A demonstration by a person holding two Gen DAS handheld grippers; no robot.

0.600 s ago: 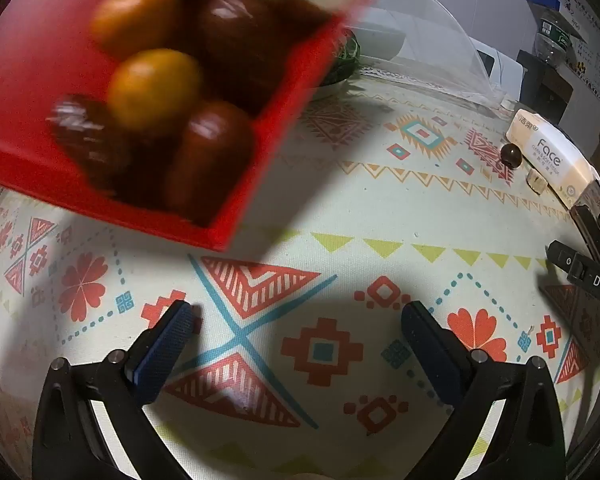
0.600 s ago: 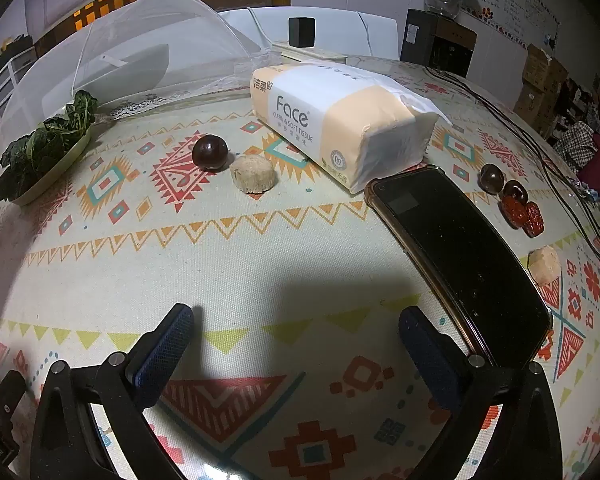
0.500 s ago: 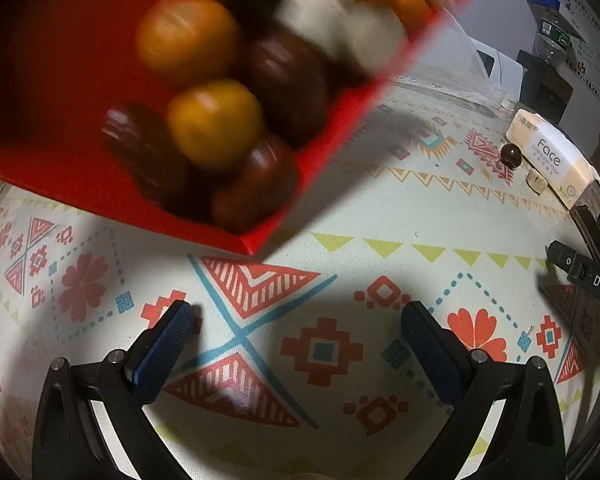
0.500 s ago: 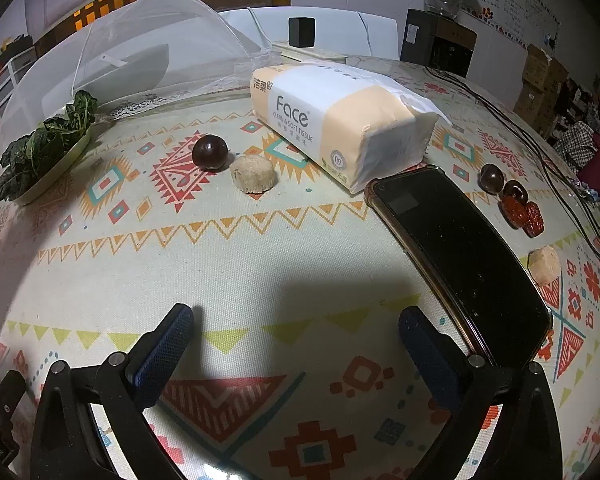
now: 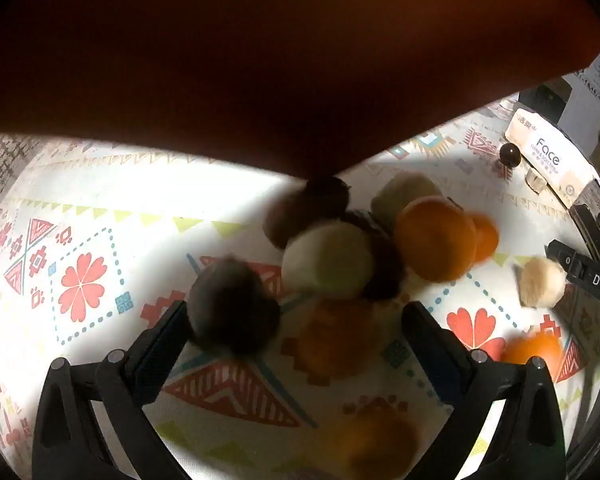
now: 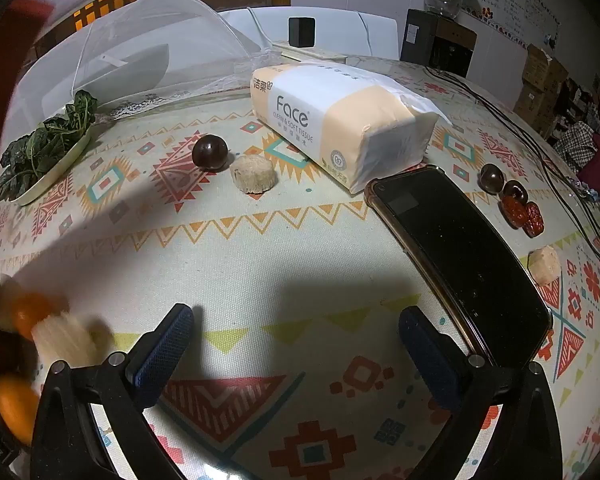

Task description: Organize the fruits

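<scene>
Your left view: red tray (image 5: 260,60) tipped overhead, blurred fruits (image 5: 328,256) on the desk (image 5: 100,208) ahead of your left claw (image 5: 296,332), spread, empty. Right claw (image 6: 296,340) likewise; only there, greens dish (image 6: 56,160), far-left edge.

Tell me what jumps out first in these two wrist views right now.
In the left wrist view a red tray fills the top of the picture, and blurred fruits, orange, dark and pale, tumble from under its edge onto the patterned tablecloth ahead of the open left gripper. In the right wrist view a tissue pack marked Face lies beyond the open right gripper, with a black phone to its right.
</scene>
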